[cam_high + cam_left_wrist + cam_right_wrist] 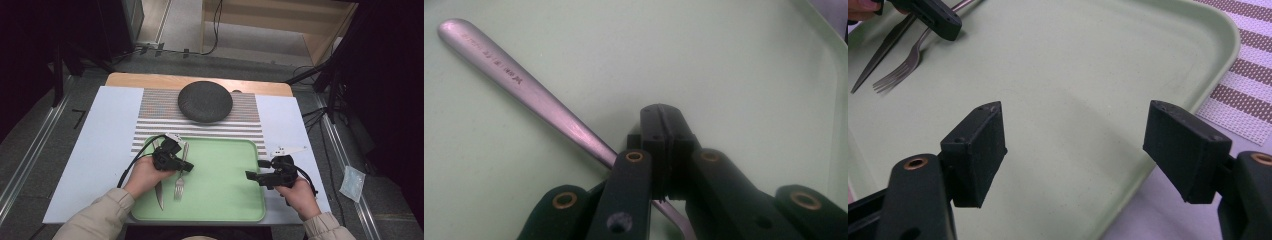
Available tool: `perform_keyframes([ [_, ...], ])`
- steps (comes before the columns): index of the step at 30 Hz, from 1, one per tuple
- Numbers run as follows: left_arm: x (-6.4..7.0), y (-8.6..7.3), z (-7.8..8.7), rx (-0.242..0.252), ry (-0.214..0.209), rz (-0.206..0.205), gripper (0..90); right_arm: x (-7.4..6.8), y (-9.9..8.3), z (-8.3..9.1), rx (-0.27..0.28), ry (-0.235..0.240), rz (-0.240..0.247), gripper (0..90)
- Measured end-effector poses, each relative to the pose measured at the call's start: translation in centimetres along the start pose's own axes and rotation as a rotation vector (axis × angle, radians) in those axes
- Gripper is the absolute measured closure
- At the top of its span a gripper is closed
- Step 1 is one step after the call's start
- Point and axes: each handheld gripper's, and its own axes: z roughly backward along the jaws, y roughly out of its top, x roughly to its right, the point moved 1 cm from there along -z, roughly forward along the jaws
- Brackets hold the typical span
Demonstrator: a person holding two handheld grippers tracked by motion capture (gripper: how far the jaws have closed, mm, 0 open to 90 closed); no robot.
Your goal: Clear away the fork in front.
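A silver fork [179,187] and a knife [159,192] lie side by side at the left of a pale green tray [225,200]. My left gripper [185,166] is shut on the fork's handle [509,75], low over the tray; in the left gripper view its jaws [661,145] pinch the handle near its narrow neck. My right gripper [256,170] is open over the tray's right edge, and in the right gripper view its jaws [1073,145] are spread wide with nothing between them. That view also has the fork [898,72], the knife [878,55] and the left gripper [933,15] at its top left.
A dark round disc [205,101] sits on a striped placemat [150,120] behind the tray. A white sheet [90,150] covers the table. A small white piece [285,149] lies right of the tray. A clear bag [352,182] lies on the floor at the right.
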Motion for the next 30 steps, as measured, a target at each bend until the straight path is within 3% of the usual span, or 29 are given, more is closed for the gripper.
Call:
perform_keyframes([
  [7, -0.1, -0.5, 0.5, -0.023, -0.005, 0.011, 90.0, 0.0, 0.1, 0.0, -0.002, 0.001, 0.000, 22.9],
  [16, -0.9, -1.8, 1.8, -0.003, 0.016, 0.055, 90.0, -0.2, 0.2, 0.4, 0.005, -0.011, 0.014, 22.9],
  [30, -1.7, -3.2, 3.3, 0.006, 0.041, 0.088, 90.0, 0.0, 0.2, 0.5, 0.009, -0.014, 0.005, 22.8],
])
